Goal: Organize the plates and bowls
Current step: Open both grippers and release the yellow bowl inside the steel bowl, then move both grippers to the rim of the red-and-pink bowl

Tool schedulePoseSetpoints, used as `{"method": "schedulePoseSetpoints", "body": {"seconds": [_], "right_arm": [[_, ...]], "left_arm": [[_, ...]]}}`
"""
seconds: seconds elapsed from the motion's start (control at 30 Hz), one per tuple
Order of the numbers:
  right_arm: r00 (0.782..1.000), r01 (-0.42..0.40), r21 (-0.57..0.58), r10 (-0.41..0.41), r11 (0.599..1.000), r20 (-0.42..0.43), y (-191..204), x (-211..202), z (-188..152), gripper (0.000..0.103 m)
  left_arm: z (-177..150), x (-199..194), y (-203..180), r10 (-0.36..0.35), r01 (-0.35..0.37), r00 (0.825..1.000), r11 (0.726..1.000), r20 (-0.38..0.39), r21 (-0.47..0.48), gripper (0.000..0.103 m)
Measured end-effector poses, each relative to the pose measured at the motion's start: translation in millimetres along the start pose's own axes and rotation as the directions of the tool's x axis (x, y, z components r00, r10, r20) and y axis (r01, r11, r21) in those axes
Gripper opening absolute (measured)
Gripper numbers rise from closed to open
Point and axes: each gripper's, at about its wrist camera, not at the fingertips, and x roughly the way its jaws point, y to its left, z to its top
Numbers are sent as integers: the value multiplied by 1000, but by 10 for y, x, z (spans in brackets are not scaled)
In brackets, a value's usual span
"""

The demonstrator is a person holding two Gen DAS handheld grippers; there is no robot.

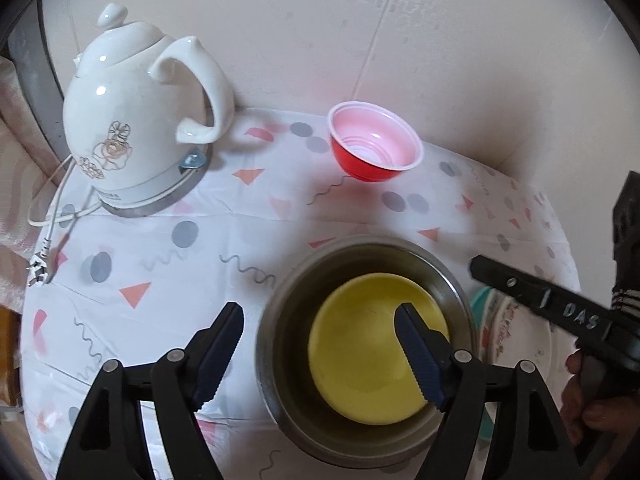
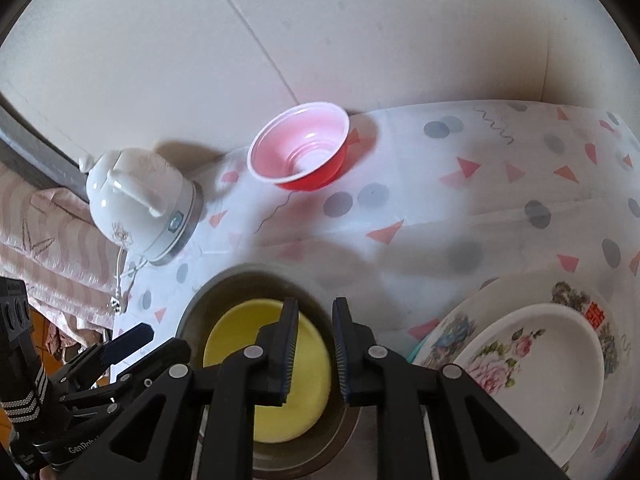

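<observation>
A yellow bowl (image 1: 368, 348) sits inside a steel bowl (image 1: 280, 320) near the table's front. My left gripper (image 1: 320, 354) is open, its jaws straddling the steel bowl's left rim, one finger over the yellow bowl. My right gripper (image 2: 314, 350) hangs over the steel bowl's (image 2: 208, 292) right rim above the yellow bowl (image 2: 240, 320); its jaws stand a narrow gap apart and hold nothing. A red bowl (image 1: 374, 146) with a pale inside stands alone at the back, also in the right wrist view (image 2: 300, 148). Floral plates (image 2: 532, 360) are stacked to the right.
A white ceramic kettle (image 1: 136, 120) on its base stands at the back left, its cord (image 1: 52, 216) trailing to the table's left edge. A patterned white tablecloth (image 1: 160, 272) covers the round table. A wall (image 1: 320, 32) runs close behind. Striped fabric (image 2: 52, 240) lies left of the table.
</observation>
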Motion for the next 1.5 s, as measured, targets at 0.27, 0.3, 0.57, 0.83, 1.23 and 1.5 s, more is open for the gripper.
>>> {"method": "schedulePoseSetpoints", "body": {"seconds": [0.27,0.3,0.57,0.83,1.23,1.5], "right_arm": [[1000,17,8,-17,1000,4,-108,41,218,28],[1000,17,9,-17,1000,3,-118,49,243,28],[1000,4,25,-4,1000,-8,-169,152,424,29],[1000,-12,40,12,999,5,-202,293,724,35],[999,-17,63,19,998,-31,-160,676,1222,38],[996,-48,90,54,995,-66,-191,934,1297,38]], "left_arm": [[157,97,-3,76,-76,997,997,-26,-17,81],[169,95,-17,80,-80,997,997,-24,-16,81],[271,127,-69,136,-136,991,991,-13,6,83],[350,194,-13,170,-170,985,985,-26,-11,86],[489,256,-20,213,-213,977,977,-32,-8,89],[560,338,-8,223,-224,973,975,-53,-11,90]]}}
